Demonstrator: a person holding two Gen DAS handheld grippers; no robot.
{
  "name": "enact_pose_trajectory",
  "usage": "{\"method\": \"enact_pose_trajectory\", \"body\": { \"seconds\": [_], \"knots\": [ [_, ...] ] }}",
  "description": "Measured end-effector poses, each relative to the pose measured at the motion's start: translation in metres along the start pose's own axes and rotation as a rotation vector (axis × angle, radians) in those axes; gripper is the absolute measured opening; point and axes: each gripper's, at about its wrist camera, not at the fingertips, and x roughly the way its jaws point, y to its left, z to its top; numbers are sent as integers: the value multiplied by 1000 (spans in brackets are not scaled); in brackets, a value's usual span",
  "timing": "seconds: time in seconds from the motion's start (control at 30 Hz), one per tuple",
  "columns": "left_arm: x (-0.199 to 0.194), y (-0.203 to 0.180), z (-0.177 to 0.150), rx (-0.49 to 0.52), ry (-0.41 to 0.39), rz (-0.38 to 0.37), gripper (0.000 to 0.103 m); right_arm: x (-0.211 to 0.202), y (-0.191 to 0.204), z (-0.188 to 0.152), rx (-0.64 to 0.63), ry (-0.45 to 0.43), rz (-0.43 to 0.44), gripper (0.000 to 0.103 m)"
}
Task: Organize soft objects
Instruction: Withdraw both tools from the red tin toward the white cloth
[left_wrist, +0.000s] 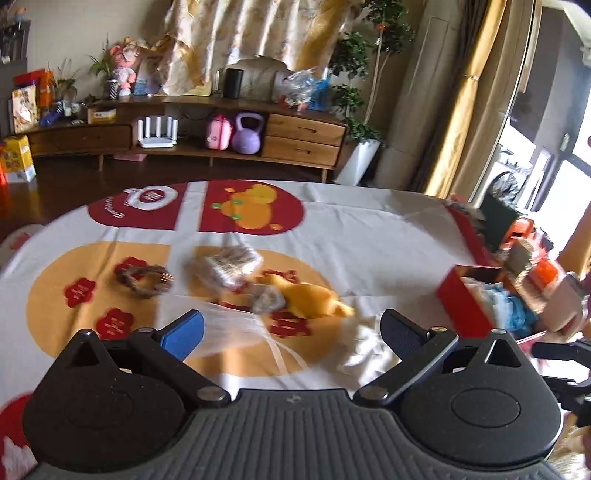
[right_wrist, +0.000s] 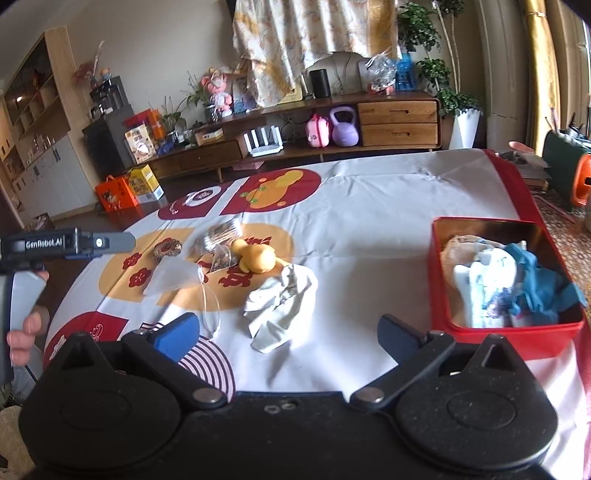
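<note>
Several soft items are w/ you already in the red box (right_wrist: 508, 328), lower right of the right wrist view: pale and blue cloths (right_wrist: 517, 284) piled loose inside, so that box reads as the collection bin. Left to sort, centre of the same view: a crumpled white cloth (right_wrist: 280, 310) lying nearest the box, a yellow plush toy (right_wrist: 256, 256) just above it, then a clear bag (right_wrist: 173, 275), a small packet (right_wrist: 221, 258) touching the toy, a furry grey bundle (right_wrist: 221, 232) and a woven ring (right_wrist: 168, 248) farther left. All sit on the printed tablecloth (right_wrist: 369, 206), apart from the box (prob. tipped out for sorting).

Your right gripper (right_wrist: 288, 334) has its jaws wide, nothing between them, pitched down toward the white cloth, which I'd judge the next pick. Your left gripper (left_wrist: 291, 332) is also spread wide and empty, angled down over the bag and toy; its view is motion-blurred. In the right view's left edge, your hand (right_wrist: 22, 332) wraps the left tool's handle.
</note>
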Motion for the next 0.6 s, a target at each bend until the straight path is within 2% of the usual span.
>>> {"method": "enact_pose_trajectory", "body": {
  "seconds": [0.1, 0.23, 0.6],
  "knots": [
    [12, 14, 1, 13, 11, 39, 103, 14, 9, 2, -19, 17, 1, 103],
    [34, 34, -4, -36, 43, 57, 103, 35, 15, 4, -39, 41, -2, 103],
    [92, 59, -19, -78, 127, 100, 103, 97, 20, 6, -76, 112, -8, 103]
  ]
}}
